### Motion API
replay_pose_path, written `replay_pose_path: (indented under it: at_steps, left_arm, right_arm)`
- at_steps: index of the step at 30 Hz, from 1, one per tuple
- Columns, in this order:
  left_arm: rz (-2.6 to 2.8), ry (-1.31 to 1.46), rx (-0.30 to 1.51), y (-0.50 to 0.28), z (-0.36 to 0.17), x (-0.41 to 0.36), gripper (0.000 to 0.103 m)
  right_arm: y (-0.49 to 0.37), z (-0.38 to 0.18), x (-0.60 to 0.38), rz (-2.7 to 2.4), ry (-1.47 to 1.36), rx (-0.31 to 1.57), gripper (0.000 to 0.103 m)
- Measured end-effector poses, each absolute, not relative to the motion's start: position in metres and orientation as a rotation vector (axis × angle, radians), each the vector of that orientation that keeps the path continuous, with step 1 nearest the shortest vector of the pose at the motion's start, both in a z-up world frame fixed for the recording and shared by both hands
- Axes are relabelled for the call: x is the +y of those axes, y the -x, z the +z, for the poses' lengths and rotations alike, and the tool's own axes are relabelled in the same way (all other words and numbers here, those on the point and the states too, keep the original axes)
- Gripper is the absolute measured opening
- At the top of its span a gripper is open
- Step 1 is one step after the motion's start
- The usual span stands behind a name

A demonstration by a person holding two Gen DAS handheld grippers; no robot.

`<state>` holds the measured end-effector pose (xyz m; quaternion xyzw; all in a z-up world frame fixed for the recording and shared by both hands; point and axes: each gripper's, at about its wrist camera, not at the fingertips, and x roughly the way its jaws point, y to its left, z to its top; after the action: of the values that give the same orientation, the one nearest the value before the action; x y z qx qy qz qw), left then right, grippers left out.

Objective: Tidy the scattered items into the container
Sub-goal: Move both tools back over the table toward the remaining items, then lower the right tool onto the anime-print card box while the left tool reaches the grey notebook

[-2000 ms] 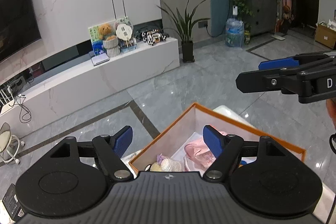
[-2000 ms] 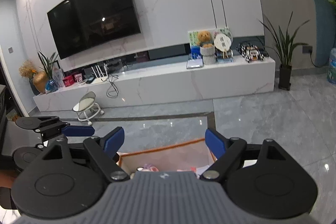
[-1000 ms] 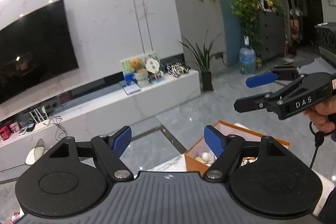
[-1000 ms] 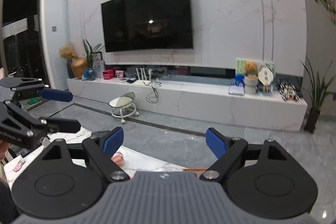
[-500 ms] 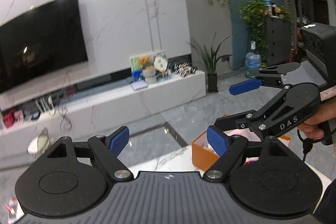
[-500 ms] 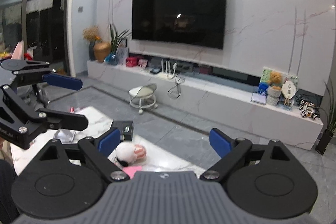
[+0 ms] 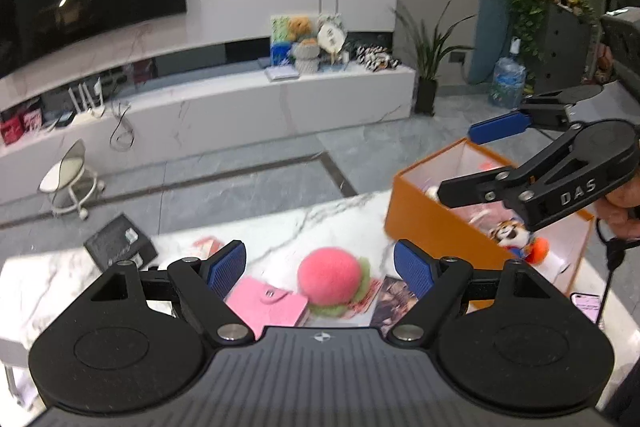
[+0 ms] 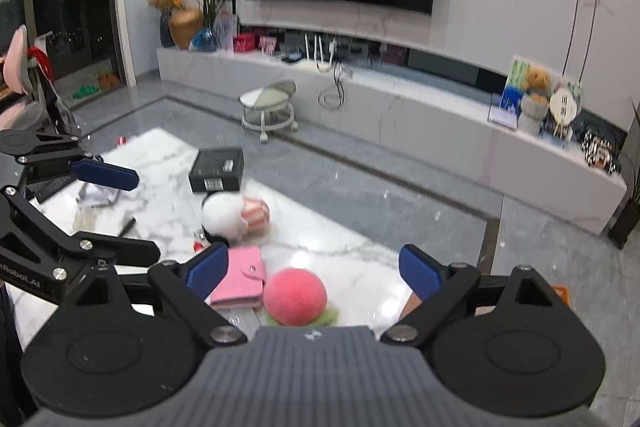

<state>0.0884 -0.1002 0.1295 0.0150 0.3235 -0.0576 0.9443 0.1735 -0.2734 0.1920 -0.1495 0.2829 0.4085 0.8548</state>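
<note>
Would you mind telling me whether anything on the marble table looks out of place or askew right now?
Several items lie loose outside the orange box: a pink plush ball, a pink wallet beside it, a white-and-pink plush tipped on its side, and a black box sitting askew near the table edge. Nothing looks spilled or damaged.

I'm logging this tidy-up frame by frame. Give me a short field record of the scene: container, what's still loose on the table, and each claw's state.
container: orange box, open top, toys already inside, on the marble table
loose items: pink plush peach; pink wallet; white and pink plush; black box
peach and wallet: side by side; contact unclear
left claw: open, empty, peach between its fingers in view
right claw: open, empty, pointed at the peach
</note>
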Motion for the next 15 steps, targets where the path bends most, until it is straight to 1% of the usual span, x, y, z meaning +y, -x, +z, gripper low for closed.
replay_pose_path:
  at_steps: [8, 15]
  left_arm:
    - [-0.133, 0.005, 0.72, -0.093, 0.094, -0.082, 0.096]
    - [-0.202, 0.043, 0.801, -0.098, 0.046, -0.082, 0.096]
  right_arm:
    - [-0.185, 0.158, -0.258, 0.856, 0.349, 0.667, 0.093]
    - [-0.194, 0.115, -0.242, 0.855, 0.405, 0.752, 0.093]
